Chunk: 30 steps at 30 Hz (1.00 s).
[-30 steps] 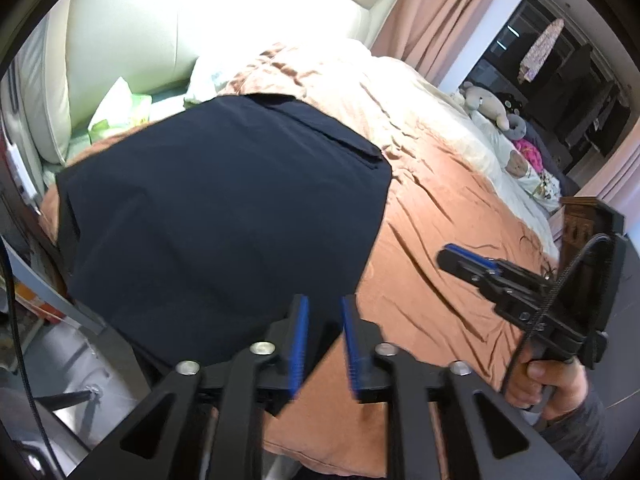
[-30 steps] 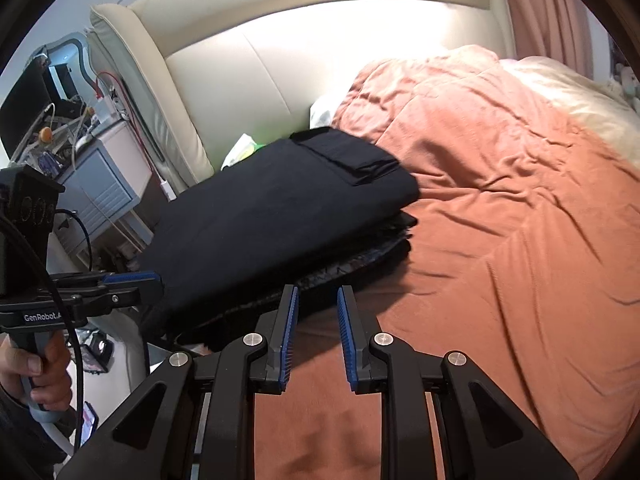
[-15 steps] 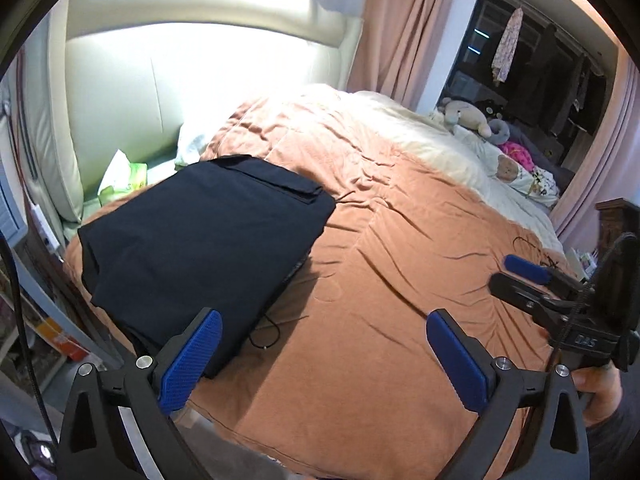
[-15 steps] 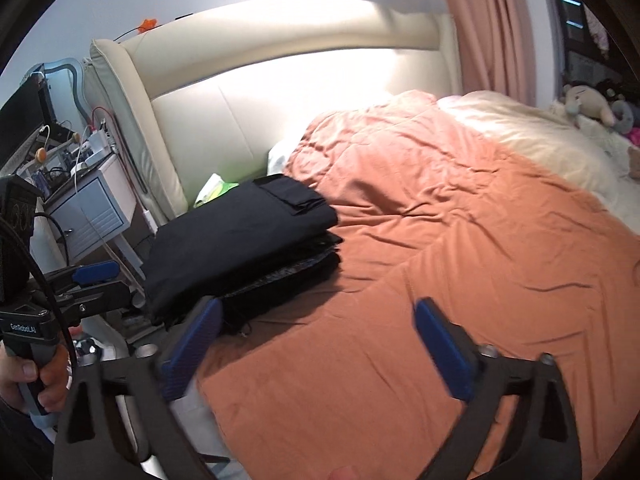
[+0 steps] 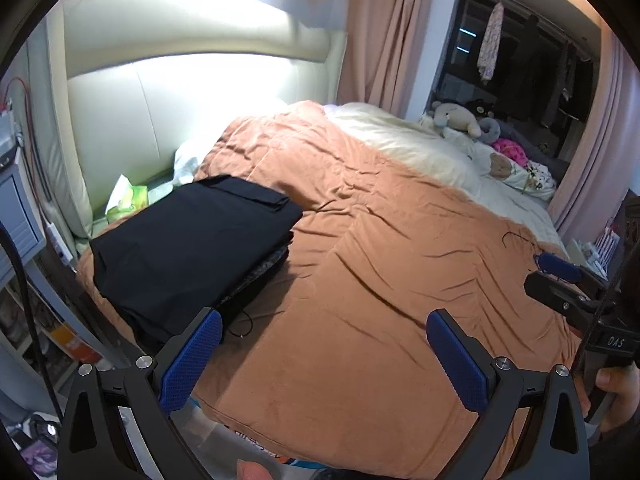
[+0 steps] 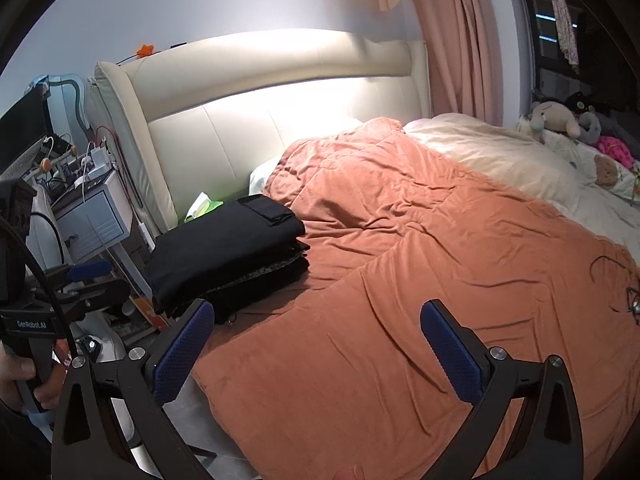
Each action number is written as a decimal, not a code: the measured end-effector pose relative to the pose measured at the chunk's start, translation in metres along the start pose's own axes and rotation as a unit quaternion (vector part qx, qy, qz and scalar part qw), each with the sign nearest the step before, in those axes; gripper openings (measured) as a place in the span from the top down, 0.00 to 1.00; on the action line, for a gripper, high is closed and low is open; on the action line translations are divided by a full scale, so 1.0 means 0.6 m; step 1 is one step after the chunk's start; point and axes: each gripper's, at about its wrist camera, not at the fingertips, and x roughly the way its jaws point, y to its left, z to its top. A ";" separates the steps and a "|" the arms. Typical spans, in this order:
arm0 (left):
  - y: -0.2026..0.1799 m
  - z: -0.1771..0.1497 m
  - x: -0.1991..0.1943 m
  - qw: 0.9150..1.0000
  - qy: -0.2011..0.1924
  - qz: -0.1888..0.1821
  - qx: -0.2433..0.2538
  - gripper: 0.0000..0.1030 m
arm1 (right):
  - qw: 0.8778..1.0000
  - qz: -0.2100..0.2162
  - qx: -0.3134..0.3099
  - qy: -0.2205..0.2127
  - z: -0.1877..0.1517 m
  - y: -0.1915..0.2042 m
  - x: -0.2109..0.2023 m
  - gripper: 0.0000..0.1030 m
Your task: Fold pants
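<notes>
The dark folded pants (image 5: pixel 192 252) lie in a flat stack on the orange-brown blanket (image 5: pixel 360 320), near the bed's left corner by the headboard; they also show in the right wrist view (image 6: pixel 228 256). My left gripper (image 5: pixel 324 356) is open and empty, held back above the bed's near edge, right of the stack. My right gripper (image 6: pixel 316 348) is open and empty too, back from the pants. The right gripper also shows at the right edge of the left wrist view (image 5: pixel 560 280), the left gripper at the left edge of the right wrist view (image 6: pixel 80 280).
A cream padded headboard (image 6: pixel 280 112) stands behind. A green tissue pack (image 5: pixel 128 196) lies beside the pants. A bedside table (image 6: pixel 92 208) with cables is at left. Stuffed toys (image 5: pixel 460 120) and a cream blanket (image 6: pixel 492 156) lie at the far side. Pink curtains (image 6: pixel 452 32) hang behind.
Both grippers went from shut to wide open and pulled back and up from the pants. The folded stack stays put on the blanket.
</notes>
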 end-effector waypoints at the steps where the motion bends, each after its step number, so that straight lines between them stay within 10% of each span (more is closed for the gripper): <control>1: -0.006 -0.003 -0.007 1.000 -0.003 -0.001 0.002 0.00 | 1.000 -0.002 -0.001 -0.001 -0.005 0.002 -0.012 0.00; 30: -0.127 -0.117 -0.176 0.991 -0.060 -0.091 0.080 0.00 | 0.991 -0.129 0.025 -0.040 -0.142 0.068 -0.284 0.00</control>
